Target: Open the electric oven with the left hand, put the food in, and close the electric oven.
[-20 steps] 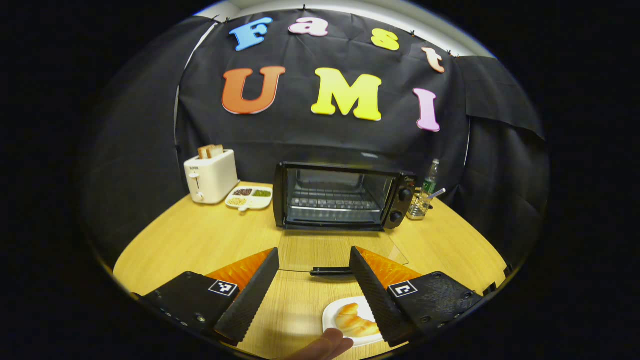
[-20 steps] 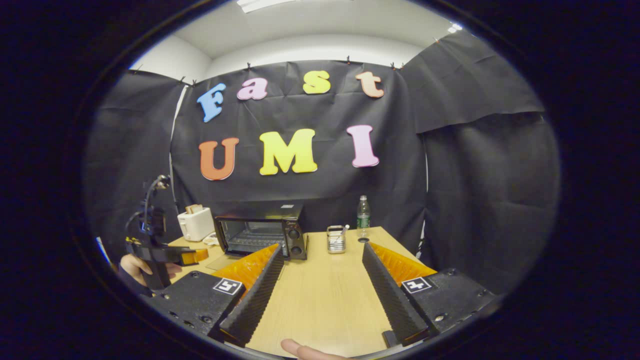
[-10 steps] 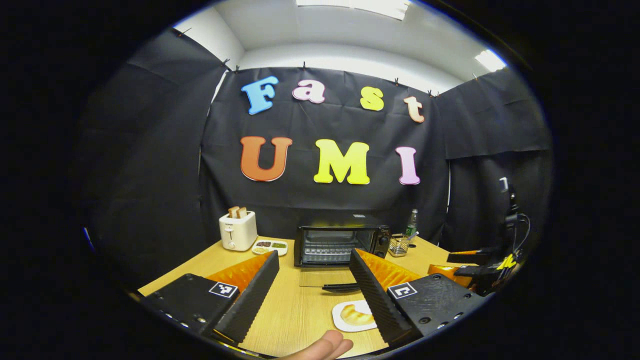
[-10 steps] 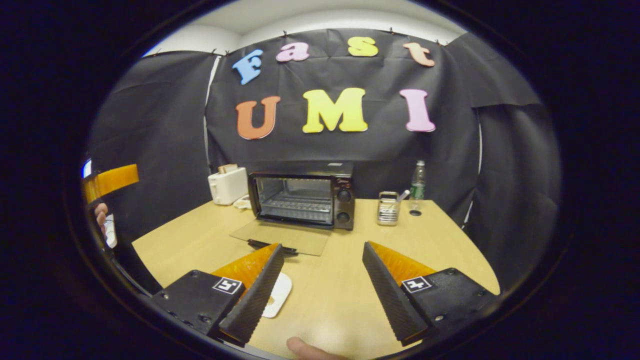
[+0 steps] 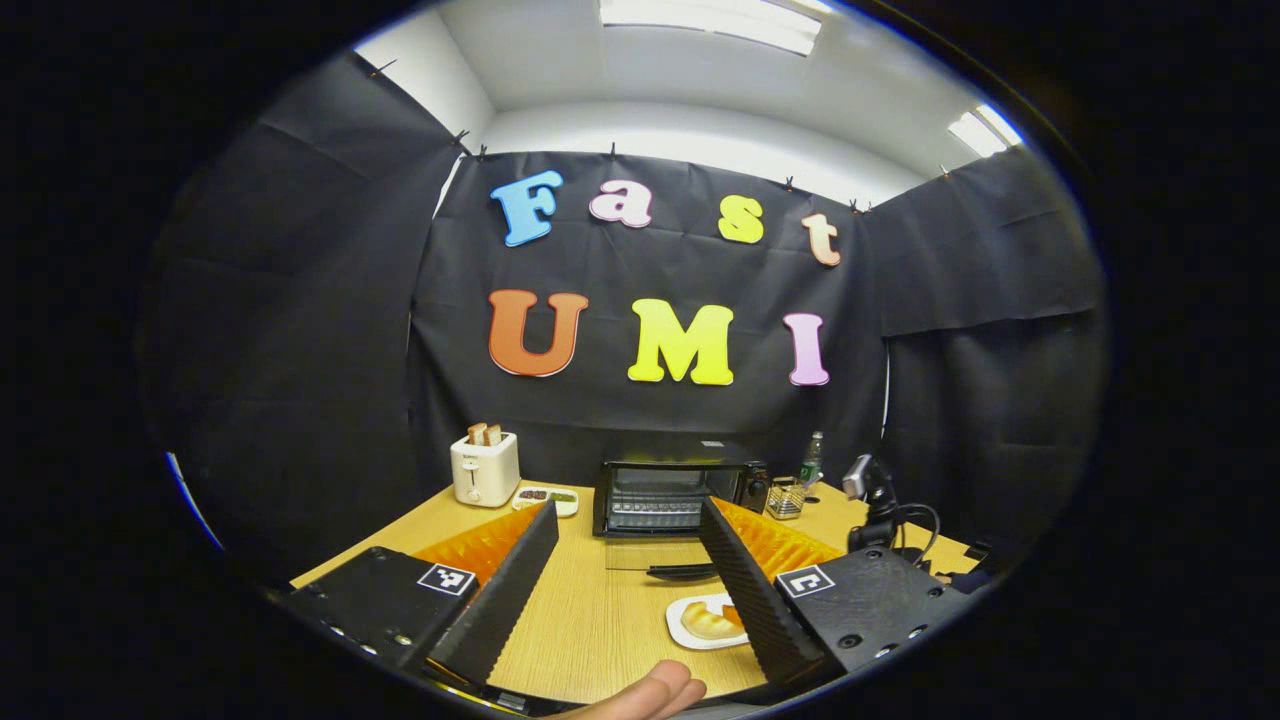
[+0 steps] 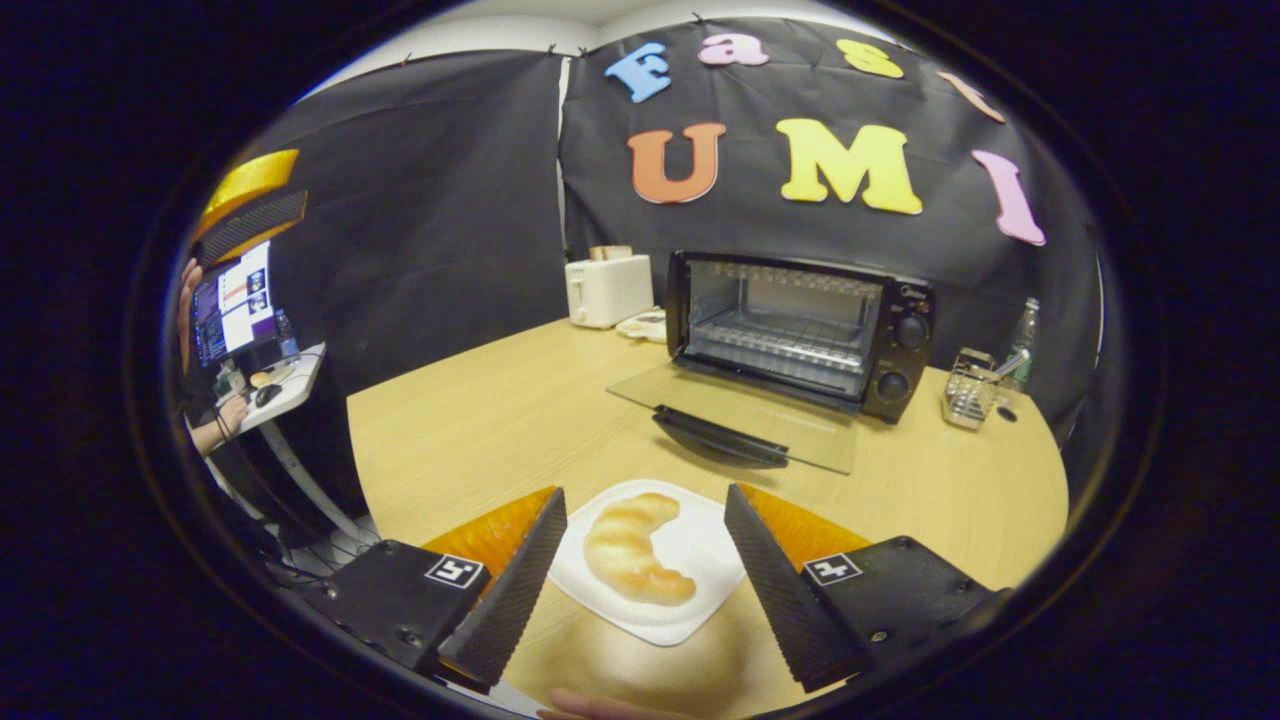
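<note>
Wooden worktop (image 5: 590,620) in a black-cloth booth. Left gripper view: left gripper (image 5: 625,580) spread, holding nothing; oven (image 5: 680,497) far ahead, door (image 5: 655,552) dropped flat, so opening is done. Right gripper view: right gripper (image 6: 645,570) spread, hovering over plate (image 6: 700,550); croissant (image 6: 630,548) between its fingers, ungrasped. Oven (image 6: 800,325) ahead-right. Loading and closing remain.
</note>
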A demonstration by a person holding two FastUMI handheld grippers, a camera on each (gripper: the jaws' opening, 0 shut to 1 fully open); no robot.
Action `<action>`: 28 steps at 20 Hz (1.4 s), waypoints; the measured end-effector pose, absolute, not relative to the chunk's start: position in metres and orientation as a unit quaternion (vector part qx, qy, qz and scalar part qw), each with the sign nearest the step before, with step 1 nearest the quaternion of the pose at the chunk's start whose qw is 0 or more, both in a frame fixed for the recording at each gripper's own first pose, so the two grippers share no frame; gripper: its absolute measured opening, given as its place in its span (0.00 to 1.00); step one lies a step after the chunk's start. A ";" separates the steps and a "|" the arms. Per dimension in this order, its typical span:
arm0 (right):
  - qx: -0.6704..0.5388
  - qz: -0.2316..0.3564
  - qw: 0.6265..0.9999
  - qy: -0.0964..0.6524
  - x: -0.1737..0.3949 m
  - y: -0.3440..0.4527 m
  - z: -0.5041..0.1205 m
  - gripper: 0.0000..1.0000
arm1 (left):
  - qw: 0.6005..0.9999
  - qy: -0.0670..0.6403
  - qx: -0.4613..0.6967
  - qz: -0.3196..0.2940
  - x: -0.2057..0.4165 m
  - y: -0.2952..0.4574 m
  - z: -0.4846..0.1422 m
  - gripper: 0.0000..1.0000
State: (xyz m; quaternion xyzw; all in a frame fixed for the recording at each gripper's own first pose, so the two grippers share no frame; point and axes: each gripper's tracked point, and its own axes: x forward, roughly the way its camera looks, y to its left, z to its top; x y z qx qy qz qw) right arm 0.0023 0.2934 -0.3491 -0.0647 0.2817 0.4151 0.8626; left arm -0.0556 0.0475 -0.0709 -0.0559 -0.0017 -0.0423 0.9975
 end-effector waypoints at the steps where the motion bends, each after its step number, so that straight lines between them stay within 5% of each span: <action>1: -0.060 0.428 0.851 0.298 -0.001 0.301 -0.360 1.00 | 0.998 -0.003 -0.043 -0.044 -0.057 0.047 -0.072 0.94; 9: -0.089 0.458 0.804 0.369 -0.001 0.318 -0.410 0.77 | 0.999 0.024 -0.019 -0.039 -0.045 0.033 -0.086 0.94; 12: -0.111 0.453 0.808 0.360 0.003 0.311 -0.410 0.67 | 0.999 0.030 -0.028 -0.030 -0.039 0.038 -0.090 0.96; 13: -0.104 0.448 0.809 0.365 0.003 0.311 -0.413 0.72 | 0.999 0.036 -0.031 -0.026 -0.037 0.040 -0.093 0.96; 15: -0.089 0.450 0.807 0.372 0.002 0.312 -0.411 0.60 | 0.999 0.036 -0.031 -0.018 -0.036 0.043 -0.093 0.96; 22: -0.067 0.443 0.835 0.321 0.017 0.313 -0.346 0.56 | 1.000 0.004 -0.025 -0.019 -0.040 0.043 -0.074 0.96; 28: -0.010 0.394 0.871 0.293 0.101 0.334 -0.297 0.57 | 0.999 -0.018 -0.048 -0.008 -0.032 0.056 -0.049 0.96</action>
